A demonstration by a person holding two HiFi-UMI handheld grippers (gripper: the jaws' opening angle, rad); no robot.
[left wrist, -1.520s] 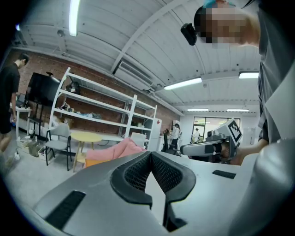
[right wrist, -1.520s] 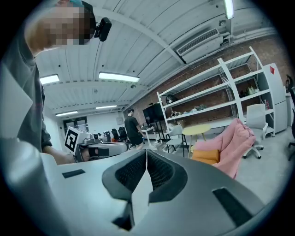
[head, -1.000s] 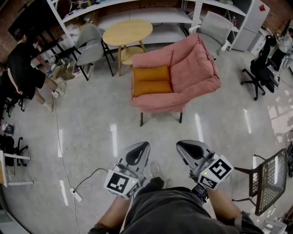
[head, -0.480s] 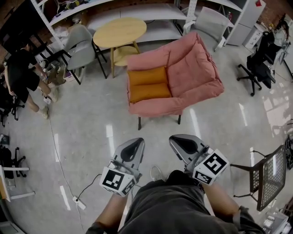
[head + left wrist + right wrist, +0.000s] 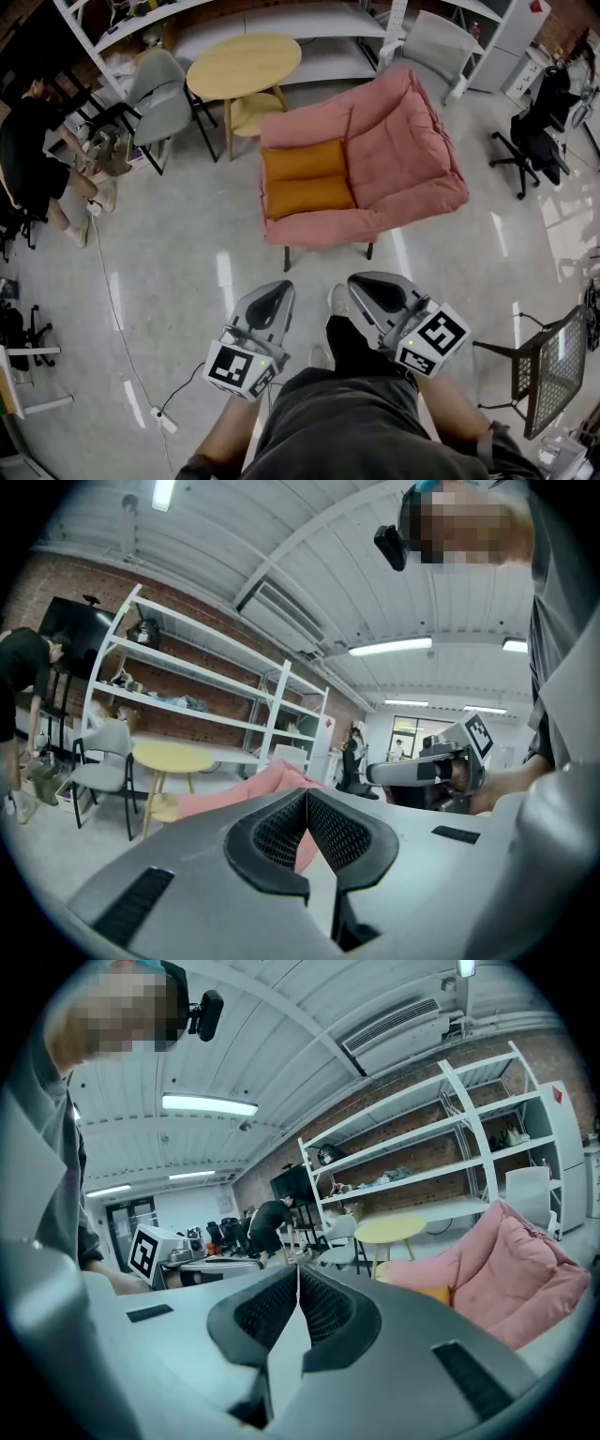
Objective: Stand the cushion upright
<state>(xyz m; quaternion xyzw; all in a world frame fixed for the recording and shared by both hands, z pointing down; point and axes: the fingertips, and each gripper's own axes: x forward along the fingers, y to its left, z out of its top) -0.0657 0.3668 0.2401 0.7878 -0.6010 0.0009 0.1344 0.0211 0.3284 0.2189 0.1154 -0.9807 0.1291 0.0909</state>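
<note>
While our left gripper [image 5: 274,293] and right gripper [image 5: 367,287] sit clenched empty, we judge the twelve-o'clock cushion [image 5: 307,178] soft, light, best pinched at its edge.

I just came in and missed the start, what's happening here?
A person holds a gripper in each hand and stands a way short of the pink armchair. The left gripper and the right gripper are both shut and empty, pointing towards the chair. The orange cushion lies flat on the seat, untouched, so it has not yet been stood upright.
</note>
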